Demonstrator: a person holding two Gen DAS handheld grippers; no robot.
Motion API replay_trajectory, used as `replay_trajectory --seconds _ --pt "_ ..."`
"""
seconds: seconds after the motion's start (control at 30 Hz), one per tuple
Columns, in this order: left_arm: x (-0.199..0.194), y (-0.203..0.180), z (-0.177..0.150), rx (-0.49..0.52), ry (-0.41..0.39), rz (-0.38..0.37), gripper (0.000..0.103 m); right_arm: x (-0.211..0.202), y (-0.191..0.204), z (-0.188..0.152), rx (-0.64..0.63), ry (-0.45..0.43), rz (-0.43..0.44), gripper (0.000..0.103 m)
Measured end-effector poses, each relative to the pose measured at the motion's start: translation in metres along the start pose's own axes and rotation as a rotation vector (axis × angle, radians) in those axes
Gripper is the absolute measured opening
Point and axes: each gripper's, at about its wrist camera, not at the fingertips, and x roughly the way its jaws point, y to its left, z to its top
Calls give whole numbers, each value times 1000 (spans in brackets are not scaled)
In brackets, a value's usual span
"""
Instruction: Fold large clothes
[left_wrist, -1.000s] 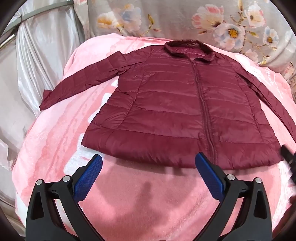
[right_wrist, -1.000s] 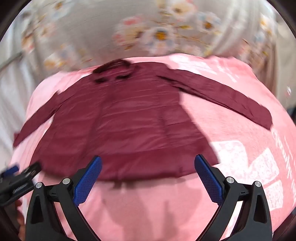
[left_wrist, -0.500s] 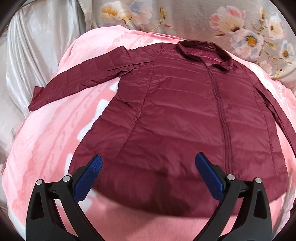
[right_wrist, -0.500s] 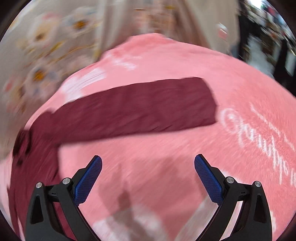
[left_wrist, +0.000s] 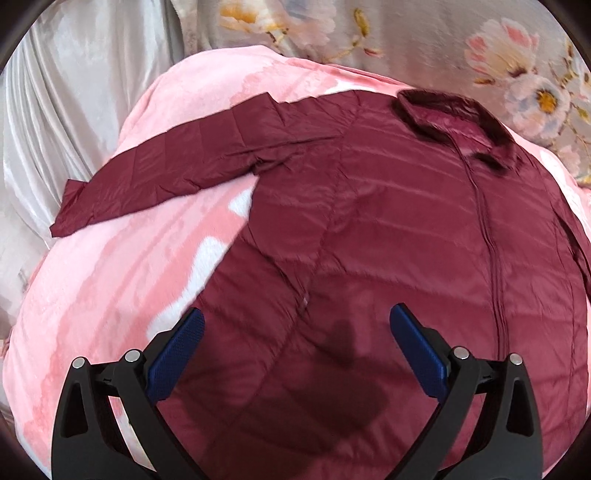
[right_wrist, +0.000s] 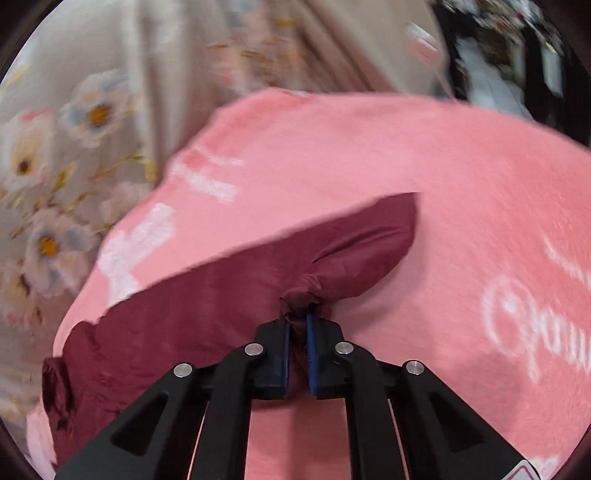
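Note:
A maroon quilted jacket (left_wrist: 388, 240) lies front-up and zipped on a pink blanket (left_wrist: 122, 266), collar (left_wrist: 454, 110) at the far side. Its left sleeve (left_wrist: 177, 173) stretches out to the left. My left gripper (left_wrist: 295, 332) is open and empty, hovering over the lower left part of the jacket body. In the right wrist view my right gripper (right_wrist: 296, 325) is shut on the jacket's right sleeve (right_wrist: 332, 251), pinching the fabric near the cuff, which bunches at the blue pads (right_wrist: 309, 332).
The pink blanket (right_wrist: 461, 184) covers a bed with white lettering at the right. A floral fabric (left_wrist: 424, 40) hangs behind the bed, silvery drapes (left_wrist: 66, 92) at the left. Dark clutter (right_wrist: 517, 55) stands beyond the far right edge.
My left gripper has moved forward from the hem over the jacket body. My right gripper swung right to the right sleeve and closed on it near the cuff.

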Motion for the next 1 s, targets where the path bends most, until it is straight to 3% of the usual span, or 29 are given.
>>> replay_trajectory --seconds 0.07,0.23,0.33,0.43,0.53,0.6,0.63,0.7,0.8,0.93,1.0 --pt "4 5 6 -19 -3 18 98 -11 53 0 -107 -32 82 7" --pt "16 22 7 -56 19 89 98 -55 218 -49 -430 18 447 7" --pt "24 35 0 -70 47 122 98 -77 305 -112 -638 101 638 7" --pt "32 47 -10 -78 76 139 98 -88 354 -181 -795 199 753 7" --pt "37 55 -14 -99 96 112 98 -84 390 -255 -939 357 845 13" --pt "38 59 -10 -122 97 65 98 -81 399 -291 -1008 441 877 21" --pt "37 59 -8 -129 94 41 98 -88 393 -305 -1031 438 886 24" --pt "36 58 2 -159 87 -44 98 -100 382 -306 -1046 359 895 50" --pt "40 50 18 -212 99 -190 98 -104 359 -271 -948 250 850 58" --pt "61 25 41 -304 146 -384 98 -61 317 -205 -727 276 688 59" --pt "74 6 49 -313 171 -434 98 -38 290 -180 -635 286 599 59"
